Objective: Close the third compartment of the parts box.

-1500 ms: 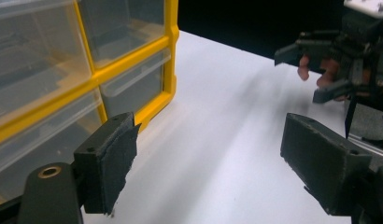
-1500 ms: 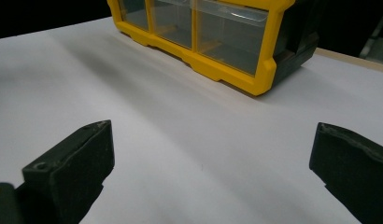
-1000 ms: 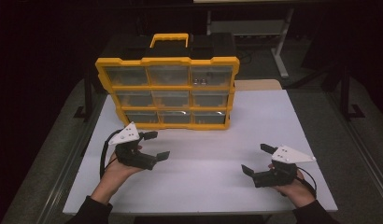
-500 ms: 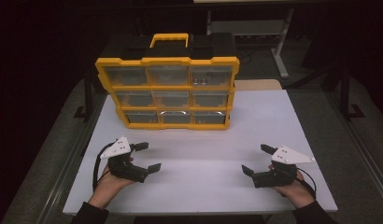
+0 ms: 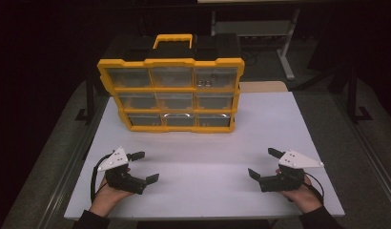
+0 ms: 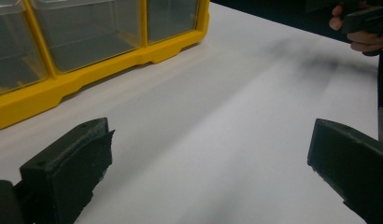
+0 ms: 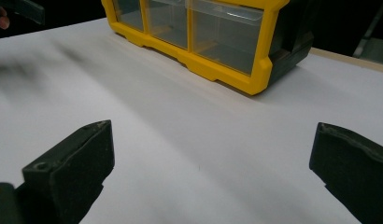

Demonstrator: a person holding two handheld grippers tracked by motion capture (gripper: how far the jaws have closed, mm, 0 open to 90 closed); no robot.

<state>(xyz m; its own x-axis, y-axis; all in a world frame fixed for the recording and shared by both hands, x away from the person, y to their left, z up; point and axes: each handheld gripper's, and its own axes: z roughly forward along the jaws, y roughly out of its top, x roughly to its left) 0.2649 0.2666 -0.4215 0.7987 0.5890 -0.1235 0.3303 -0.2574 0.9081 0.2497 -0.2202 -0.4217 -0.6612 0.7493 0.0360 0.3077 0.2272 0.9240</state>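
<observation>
On the left we see the left claw (image 5: 144, 166) low over the white rectangular tabletop (image 5: 203, 152), near its front left corner, with a person's hand (image 5: 105, 198) wrapped around its black body. Its jaws have just been opening and now stand spread wide, with nothing between them but bare tabletop. In the left gripper view we look along them toward the lower corner of the yellow plastic organizer case with clear drawers (image 5: 170, 93).

Moving toward the middle, we find that case standing upright at the far side of the tabletop, its three rows of three drawers facing the person, a yellow handle (image 5: 173, 40) on top. It sits well apart from both claws.

On the right, the right claw (image 5: 264, 162) rests near the front right corner, held in the other hand (image 5: 305, 195). Its jaws are likewise spread wide and grip nothing.
</observation>
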